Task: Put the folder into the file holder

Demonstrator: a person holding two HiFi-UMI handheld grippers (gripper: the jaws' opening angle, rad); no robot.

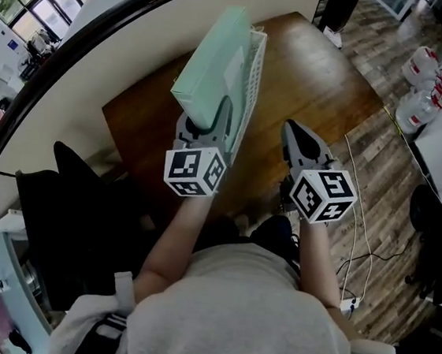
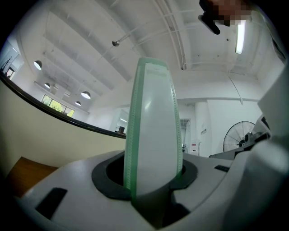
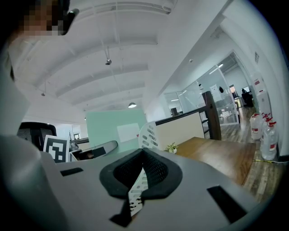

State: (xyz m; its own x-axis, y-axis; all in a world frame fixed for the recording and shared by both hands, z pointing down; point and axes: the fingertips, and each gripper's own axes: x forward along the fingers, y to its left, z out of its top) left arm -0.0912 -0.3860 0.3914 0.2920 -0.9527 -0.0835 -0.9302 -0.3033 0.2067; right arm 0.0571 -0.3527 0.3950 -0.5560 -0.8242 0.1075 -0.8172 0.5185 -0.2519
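Note:
A mint green folder (image 1: 214, 60) stands tilted over the left side of the wooden table (image 1: 319, 80). My left gripper (image 1: 212, 117) is shut on its lower edge. In the left gripper view the folder (image 2: 153, 135) rises edge-on from between the jaws and points at the ceiling. A white perforated file holder (image 1: 254, 73) lies right behind the folder, touching or almost touching it. My right gripper (image 1: 294, 129) is shut and holds nothing, a little to the right of the holder. In the right gripper view the folder (image 3: 113, 128) and the file holder (image 3: 146, 133) show just past the closed jaws.
A black office chair (image 1: 66, 210) stands to my left. Large water bottles (image 1: 424, 68) sit on the wood floor at the far right, and white cables (image 1: 362, 228) run near my right side. A small plant (image 3: 171, 147) sits on the table.

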